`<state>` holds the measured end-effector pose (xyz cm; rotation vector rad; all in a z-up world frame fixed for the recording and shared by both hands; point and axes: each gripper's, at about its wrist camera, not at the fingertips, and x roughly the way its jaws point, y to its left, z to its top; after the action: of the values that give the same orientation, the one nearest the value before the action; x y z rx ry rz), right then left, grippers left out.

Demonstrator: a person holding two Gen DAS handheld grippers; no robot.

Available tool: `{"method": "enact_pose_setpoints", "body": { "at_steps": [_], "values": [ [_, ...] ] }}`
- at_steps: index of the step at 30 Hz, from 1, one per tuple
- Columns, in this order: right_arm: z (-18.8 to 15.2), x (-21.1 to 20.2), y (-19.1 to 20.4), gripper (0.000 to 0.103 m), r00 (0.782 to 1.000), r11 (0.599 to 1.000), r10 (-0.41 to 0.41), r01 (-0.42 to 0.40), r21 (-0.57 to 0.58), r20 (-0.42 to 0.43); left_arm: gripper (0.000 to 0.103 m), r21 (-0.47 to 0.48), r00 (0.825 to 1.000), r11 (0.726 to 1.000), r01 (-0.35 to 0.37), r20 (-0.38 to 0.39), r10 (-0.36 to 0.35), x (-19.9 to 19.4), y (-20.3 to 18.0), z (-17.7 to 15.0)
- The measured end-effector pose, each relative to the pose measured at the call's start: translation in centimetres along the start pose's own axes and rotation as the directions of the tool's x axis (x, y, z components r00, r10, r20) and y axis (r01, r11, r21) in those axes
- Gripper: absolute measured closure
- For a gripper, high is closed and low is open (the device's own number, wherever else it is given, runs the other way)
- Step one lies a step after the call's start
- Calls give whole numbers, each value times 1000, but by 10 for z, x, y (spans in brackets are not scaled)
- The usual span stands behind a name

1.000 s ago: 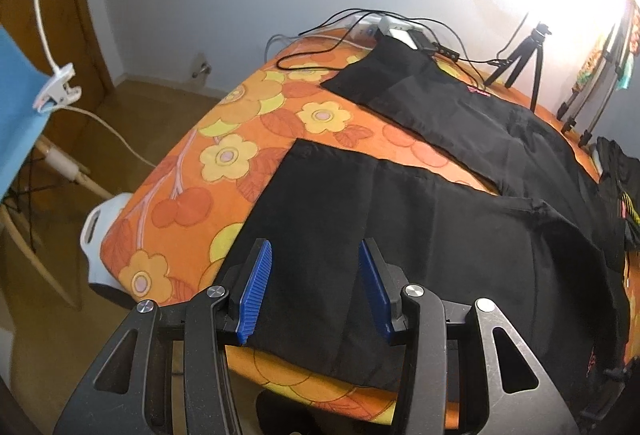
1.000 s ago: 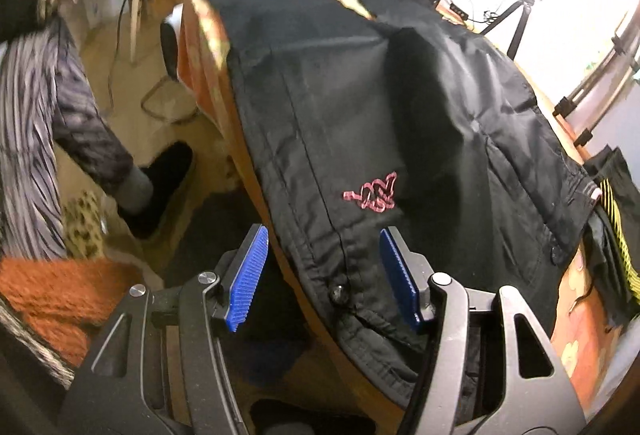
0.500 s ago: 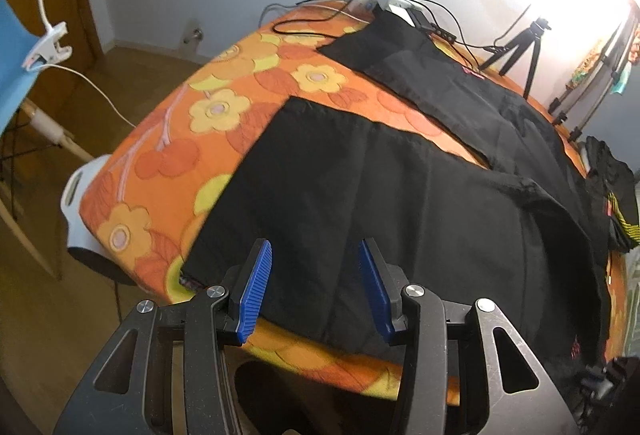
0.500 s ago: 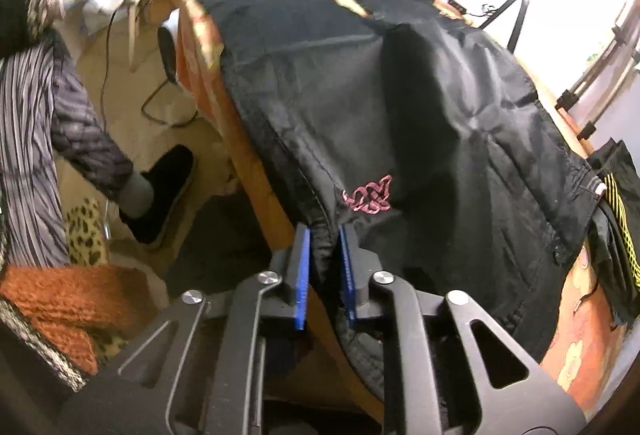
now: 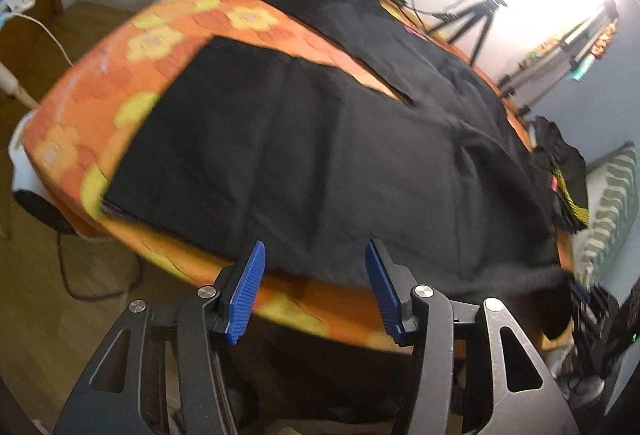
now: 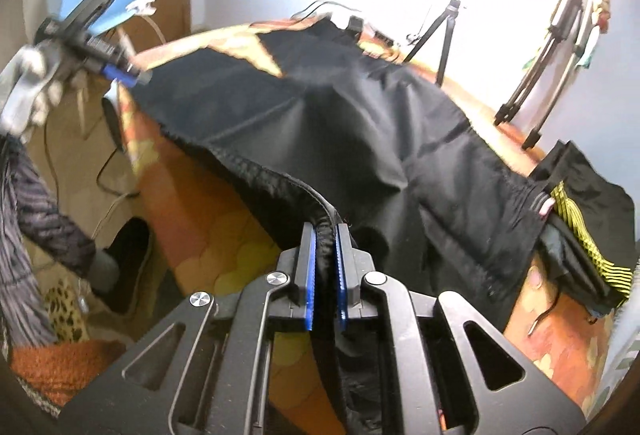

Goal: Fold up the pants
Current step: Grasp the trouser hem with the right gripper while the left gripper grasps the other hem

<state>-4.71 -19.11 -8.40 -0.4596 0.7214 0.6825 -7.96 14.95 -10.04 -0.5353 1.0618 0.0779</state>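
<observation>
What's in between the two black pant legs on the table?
Just a bare wedge of orange flowery tablecloth between the legs of the black pants; the left wrist view shows it.

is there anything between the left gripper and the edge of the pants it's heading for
Nothing visible. The left gripper hangs open just off the table edge, its jaws having just widened with nothing between them, and the near edge of the black pants lies uncovered on the flowered cover.

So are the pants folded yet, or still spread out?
Still spread: both legs of the pants lie apart, flat on the orange flowered cover. Only the waistband is raised, pinched in the right tongs.
</observation>
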Motion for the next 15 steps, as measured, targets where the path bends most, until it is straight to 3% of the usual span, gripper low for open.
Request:
{"method": "enact_pose_setpoints", "body": {
  "at_steps": [7, 15],
  "values": [
    [17, -1, -16, 95, 999, 999, -13, 11, 52, 43, 51, -102, 995, 991, 84, -43, -89, 16, -9, -16],
    [18, -6, -16, 95, 998, 999, -10, 7, 52, 69, 51, -226, 996, 970, 91, -5, -94, 28, -6, -12]
  ]
}}
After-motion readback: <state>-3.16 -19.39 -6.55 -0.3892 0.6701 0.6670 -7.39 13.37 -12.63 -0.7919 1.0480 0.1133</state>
